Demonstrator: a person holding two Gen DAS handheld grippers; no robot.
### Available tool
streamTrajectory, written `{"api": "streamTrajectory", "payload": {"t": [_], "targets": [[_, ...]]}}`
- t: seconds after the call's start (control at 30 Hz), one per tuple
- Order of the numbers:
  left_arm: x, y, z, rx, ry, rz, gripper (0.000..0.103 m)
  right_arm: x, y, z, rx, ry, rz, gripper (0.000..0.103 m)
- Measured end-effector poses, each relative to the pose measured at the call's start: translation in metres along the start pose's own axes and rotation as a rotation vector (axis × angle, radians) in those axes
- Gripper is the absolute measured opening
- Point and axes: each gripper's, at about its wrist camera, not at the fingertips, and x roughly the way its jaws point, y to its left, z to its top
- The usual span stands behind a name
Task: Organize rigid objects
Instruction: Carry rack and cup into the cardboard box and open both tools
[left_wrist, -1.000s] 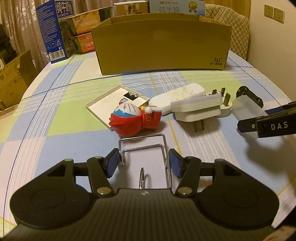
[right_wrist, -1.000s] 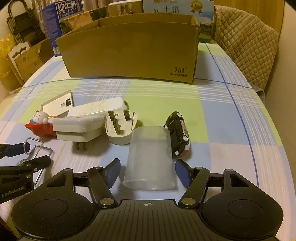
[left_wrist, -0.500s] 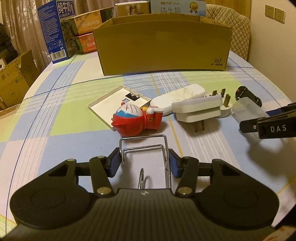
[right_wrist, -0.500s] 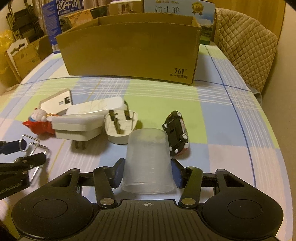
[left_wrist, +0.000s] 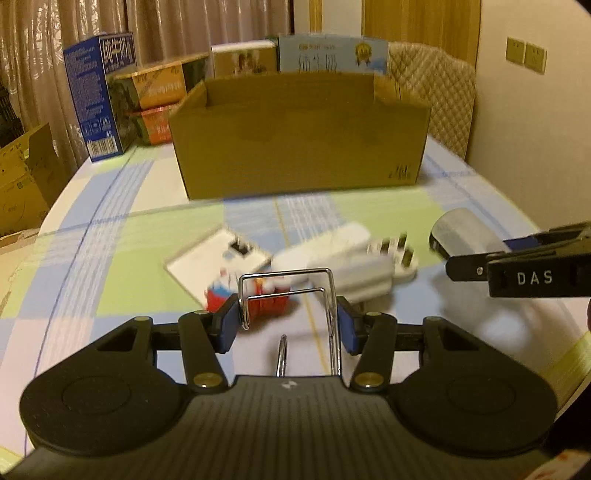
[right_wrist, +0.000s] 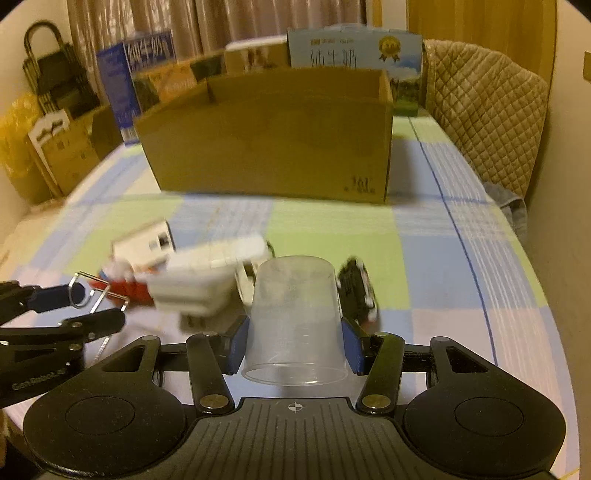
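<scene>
My left gripper (left_wrist: 287, 321) is shut on a bent metal wire hook (left_wrist: 286, 284) and holds it above the table. My right gripper (right_wrist: 293, 339) is shut on a clear plastic cup (right_wrist: 295, 314), mouth toward the camera, also lifted. On the checked tablecloth lie a red and white cartoon figurine (left_wrist: 255, 295), a flat white box (left_wrist: 218, 258), a white remote-like bar (left_wrist: 321, 247), a white plug adapter (left_wrist: 365, 277) and a small black toy car (right_wrist: 358, 291). An open brown cardboard box (left_wrist: 299, 136) stands behind them. The right gripper with the cup (left_wrist: 465, 232) shows at the right of the left wrist view.
Milk cartons and packaged boxes (left_wrist: 99, 96) stand behind the cardboard box. A quilted chair back (right_wrist: 484, 114) is at the far right, cardboard boxes (left_wrist: 22, 181) and bags on the floor to the left. The table edge curves away on the right.
Both grippers closed on their objects, the left on the wire hook and the right on the cup, then lifted them off the table. The objects lying on the cloth did not move.
</scene>
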Motion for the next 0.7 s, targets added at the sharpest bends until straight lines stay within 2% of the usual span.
{"api": "streamTrajectory", "payload": {"t": [0.17,0.3,0.4,0.53,0.7], "targets": [[-0.007,0.014,0.043,-0.007,-0.044,-0.008,0.048,-0.017,0.0,0.04,0.01,-0.055,0.033,0.049],[-0.004,0.029,0.09,-0.006,-0.082,-0.015,0.048,-0.028,-0.005,0.093,0.004,-0.111,0.052,0.049],[0.003,0.039,0.13,0.021,-0.118,0.011,0.048,-0.03,-0.007,0.137,-0.015,-0.152,0.054,0.049],[0.026,0.051,0.178,0.036,-0.14,0.019,0.048,-0.012,-0.009,0.19,-0.026,-0.173,0.047,0.049],[0.075,0.062,0.219,0.037,-0.115,0.014,0.048,0.036,-0.024,0.224,0.034,-0.12,0.051,0.049]]}}
